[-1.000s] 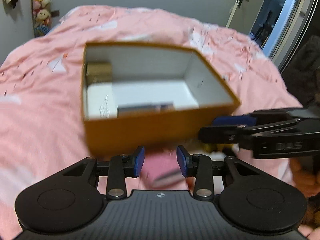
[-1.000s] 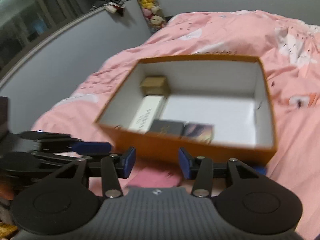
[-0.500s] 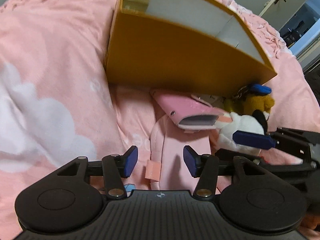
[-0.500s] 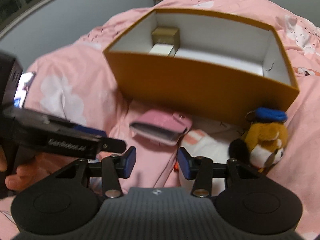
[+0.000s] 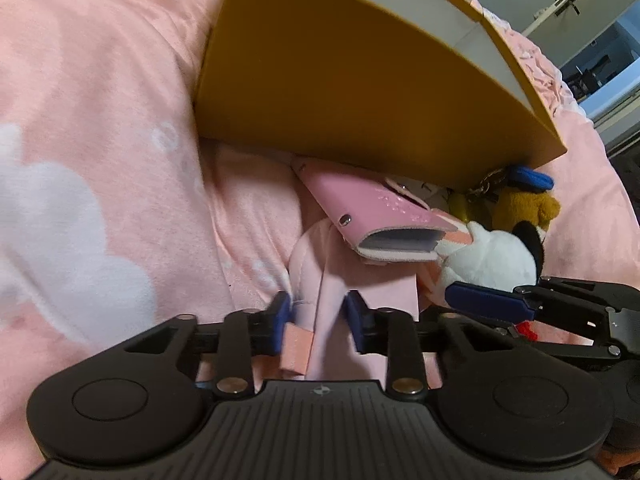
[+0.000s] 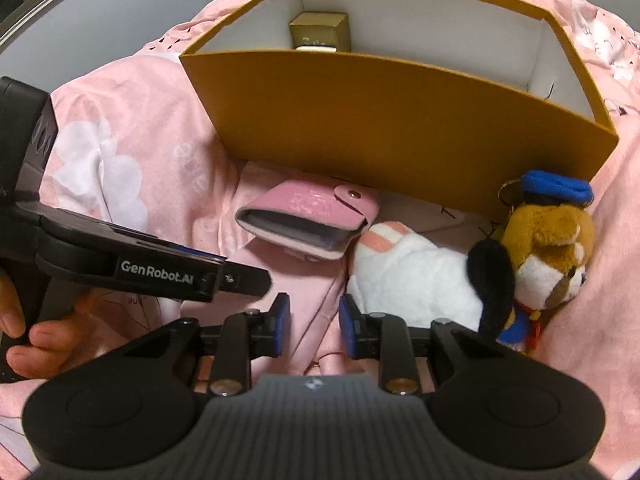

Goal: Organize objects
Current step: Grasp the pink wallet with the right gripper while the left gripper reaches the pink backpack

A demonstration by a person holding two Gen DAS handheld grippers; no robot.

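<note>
An orange box (image 6: 400,128) with white inner walls stands on the pink bed, seen from the side in the left wrist view (image 5: 360,80). In front of it lie a pink card holder (image 6: 308,208) (image 5: 372,208), a white plush (image 6: 416,276) and a brown dog plush (image 6: 548,232) with a blue cap. A pink cloth (image 5: 328,292) (image 6: 304,280) lies under the card holder. My left gripper (image 5: 318,320) is closing, and its pads pinch a bunched fold of that cloth. My right gripper (image 6: 314,320) is closing too, on another fold of it.
A small gold box (image 6: 320,32) sits inside the orange box at the back. The pink bedspread (image 5: 100,120) with white cloud prints spreads out to the left. A hand (image 6: 24,336) holds the left gripper's handle. A doorway (image 5: 592,56) shows at the far right.
Both grippers have come down from above the box to the bed in front of it. Their jaws have narrowed around the pink cloth, the left after widening first.
</note>
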